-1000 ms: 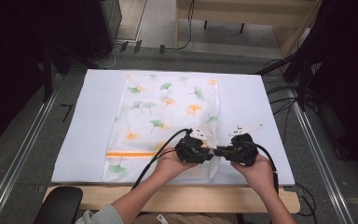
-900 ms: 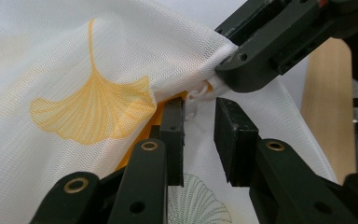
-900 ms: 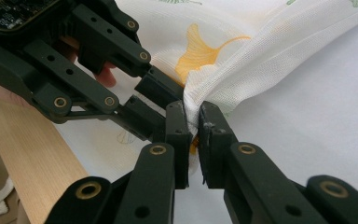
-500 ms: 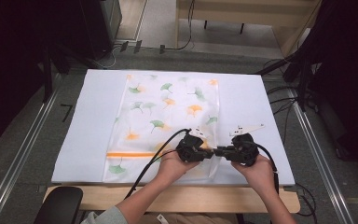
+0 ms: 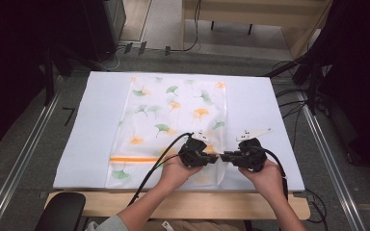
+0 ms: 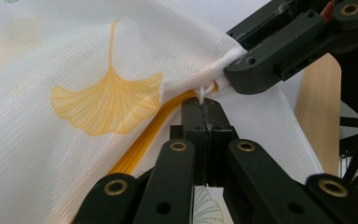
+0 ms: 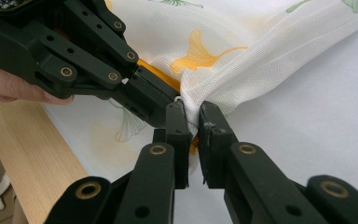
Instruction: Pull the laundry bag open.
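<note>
Nearest to me, the person's two hands are coming in over the wooden desk edge [image 5: 125, 204], each holding a gripper, tips facing each other just above the near right corner of the laundry bag [image 5: 173, 120]. The left gripper [image 6: 206, 122] is showing its jaws pressed fully together, having just been closing, and they are pinching the small white zipper pull [image 6: 204, 93] at the end of the orange zipper [image 6: 144, 140]. The right gripper [image 7: 193, 122] is standing almost closed, its jaws squeezing a bunched fold of the white mesh at that same corner, right beside the pull. The bag itself, printed with green and orange ginkgo leaves, is lying flat on a white sheet [image 5: 91, 120] covering the desk, stretching away from the hands toward the far edge. I am seeing no readable writing or brand on the bag or grippers.
</note>
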The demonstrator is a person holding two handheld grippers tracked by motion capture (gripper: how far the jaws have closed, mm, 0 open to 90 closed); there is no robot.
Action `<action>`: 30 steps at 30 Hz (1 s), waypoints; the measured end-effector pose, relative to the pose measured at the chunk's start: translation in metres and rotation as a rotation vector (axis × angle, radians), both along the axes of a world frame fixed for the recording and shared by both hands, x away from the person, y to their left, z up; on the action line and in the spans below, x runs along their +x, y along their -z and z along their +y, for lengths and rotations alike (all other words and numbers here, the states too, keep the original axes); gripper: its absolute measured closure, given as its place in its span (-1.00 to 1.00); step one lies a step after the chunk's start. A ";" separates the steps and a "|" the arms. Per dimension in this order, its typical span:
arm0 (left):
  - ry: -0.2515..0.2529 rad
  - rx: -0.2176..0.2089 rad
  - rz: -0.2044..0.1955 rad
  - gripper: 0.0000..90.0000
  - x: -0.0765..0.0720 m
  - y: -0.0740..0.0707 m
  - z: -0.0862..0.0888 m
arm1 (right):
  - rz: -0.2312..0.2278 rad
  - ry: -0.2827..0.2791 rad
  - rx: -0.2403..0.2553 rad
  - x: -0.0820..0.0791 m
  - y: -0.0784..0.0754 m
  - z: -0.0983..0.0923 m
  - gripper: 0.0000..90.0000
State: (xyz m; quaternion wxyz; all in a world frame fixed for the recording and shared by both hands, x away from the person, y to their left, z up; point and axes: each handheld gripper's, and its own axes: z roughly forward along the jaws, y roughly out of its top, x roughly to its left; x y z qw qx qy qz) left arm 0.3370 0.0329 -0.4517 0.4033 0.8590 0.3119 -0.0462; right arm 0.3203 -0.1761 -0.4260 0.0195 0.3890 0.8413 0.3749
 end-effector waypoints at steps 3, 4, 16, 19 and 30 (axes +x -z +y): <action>0.001 -0.004 -0.003 1.00 0.000 0.000 0.000 | 0.009 0.003 0.005 0.000 0.000 -0.001 0.89; -0.002 -0.009 0.000 1.00 0.001 -0.001 0.000 | 0.010 -0.001 0.007 0.000 0.000 -0.001 0.89; 0.009 0.000 -0.031 1.00 0.002 0.002 -0.004 | 0.019 -0.014 -0.005 0.000 0.001 0.001 0.90; 0.006 -0.004 -0.001 1.00 0.004 0.002 -0.003 | 0.018 -0.015 -0.009 0.000 0.001 0.001 0.90; -0.003 0.039 0.003 1.00 0.005 0.002 -0.002 | 0.006 -0.013 -0.023 -0.001 0.001 0.000 0.90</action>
